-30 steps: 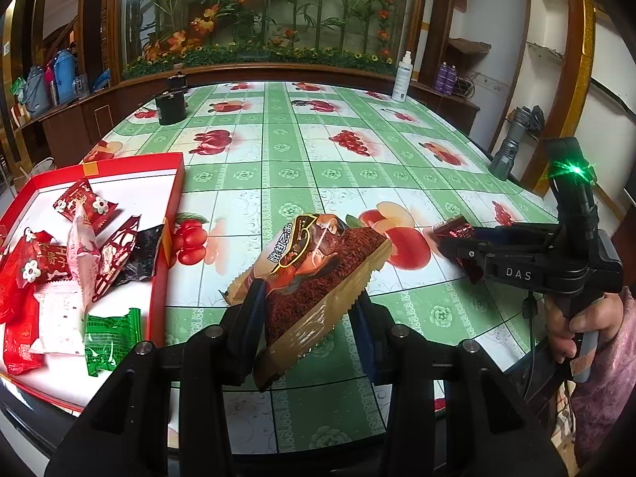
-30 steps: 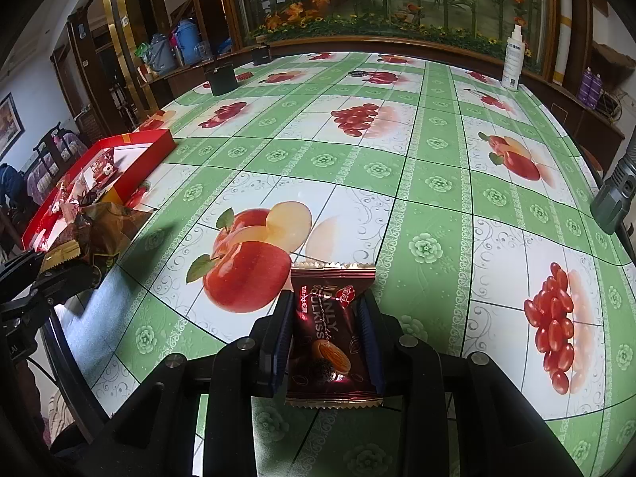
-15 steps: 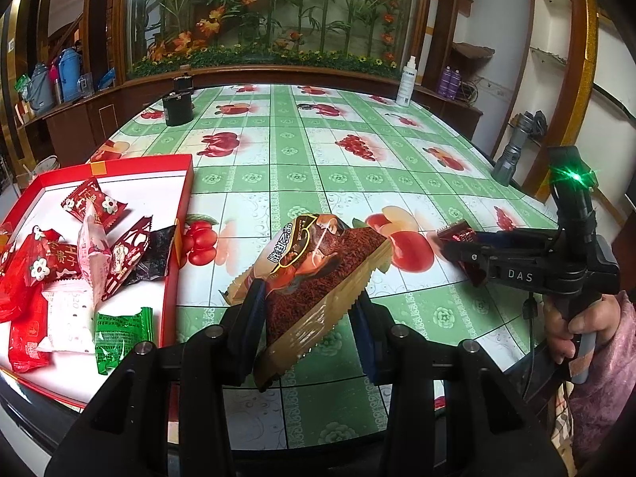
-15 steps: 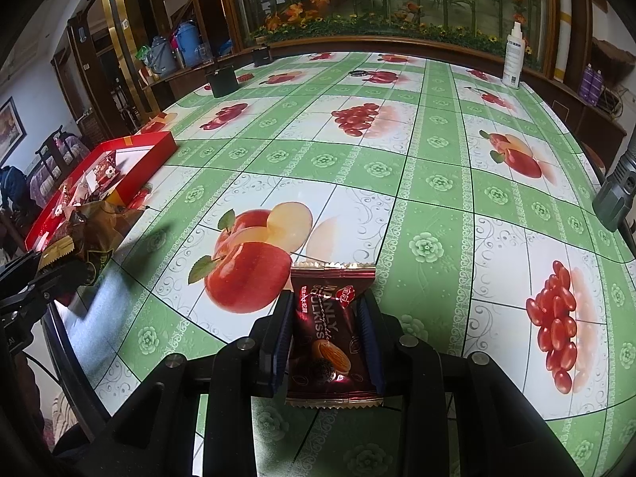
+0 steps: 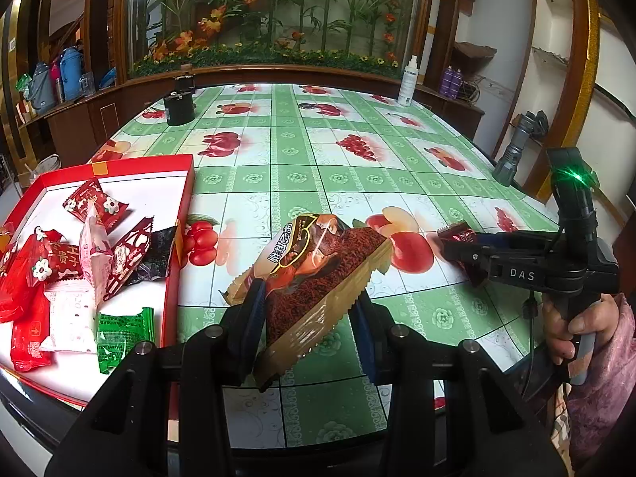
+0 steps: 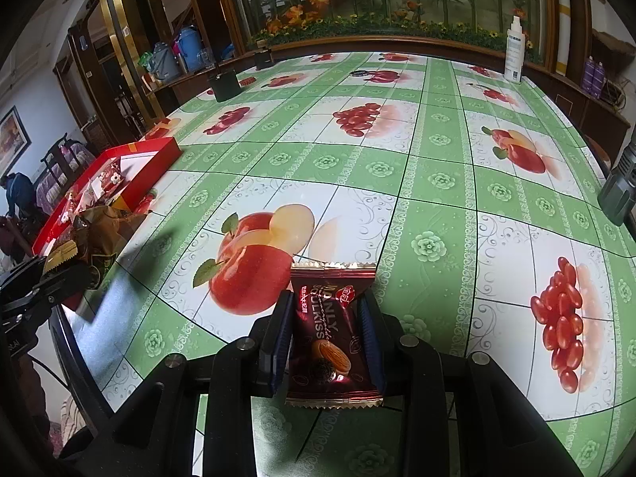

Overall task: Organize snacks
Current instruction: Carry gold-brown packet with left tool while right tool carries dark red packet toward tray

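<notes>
Snacks fill our claws: our left claw [image 5: 308, 320] squeezes a brown packet [image 5: 314, 278], our right claw [image 6: 328, 342] squeezes a dark red candy [image 6: 332, 330].

Bright daylight, sharp focus, glare on glossy wrappers, strong fisheye bending, dark corners

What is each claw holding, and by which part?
Left claw pinches the brown snack packet across its near end. Right claw grips the dark red candy wrapper by its side edges.
</notes>
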Demonstrator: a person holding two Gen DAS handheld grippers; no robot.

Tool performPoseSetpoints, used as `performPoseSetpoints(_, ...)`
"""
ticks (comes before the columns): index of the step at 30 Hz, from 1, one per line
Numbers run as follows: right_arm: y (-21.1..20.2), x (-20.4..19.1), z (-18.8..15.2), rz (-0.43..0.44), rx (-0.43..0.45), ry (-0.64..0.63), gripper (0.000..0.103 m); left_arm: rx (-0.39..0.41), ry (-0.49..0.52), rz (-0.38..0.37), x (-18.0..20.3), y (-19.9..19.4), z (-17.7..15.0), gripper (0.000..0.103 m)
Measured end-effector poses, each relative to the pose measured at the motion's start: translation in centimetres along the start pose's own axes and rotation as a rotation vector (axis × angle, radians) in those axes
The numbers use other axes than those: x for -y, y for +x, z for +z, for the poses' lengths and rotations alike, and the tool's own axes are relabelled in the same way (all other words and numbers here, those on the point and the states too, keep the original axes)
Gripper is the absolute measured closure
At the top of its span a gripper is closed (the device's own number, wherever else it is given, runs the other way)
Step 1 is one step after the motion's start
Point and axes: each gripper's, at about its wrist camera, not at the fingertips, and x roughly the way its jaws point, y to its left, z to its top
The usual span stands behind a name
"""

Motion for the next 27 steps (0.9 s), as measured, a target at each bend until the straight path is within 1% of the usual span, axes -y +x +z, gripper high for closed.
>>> performPoseSetpoints(9,-0.1,0.4,0.0,0.034,0.003,0.020,0.069,0.000,0.001,0.000,0.0,0.0,0.0,0.064)
performPoseSetpoints(16,-0.2,1.1,0.0,0.078,0.010,0.053,0.070,0.009,0.004,-0.002,0.0,-0.4,0.2,0.064)
performPoseSetpoints(21,-0.3,1.1,-0.1,0.085,0.015,0.063,0.070,0.014,-0.009,0.014,-0.7,-0.6,0.2,0.064)
performPoseSetpoints(27,-0.4,1.2,-0.1,0.079,0.019,0.074,0.070,0.026,-0.031,0.055,-2.0,-1.0,0.4,0.064)
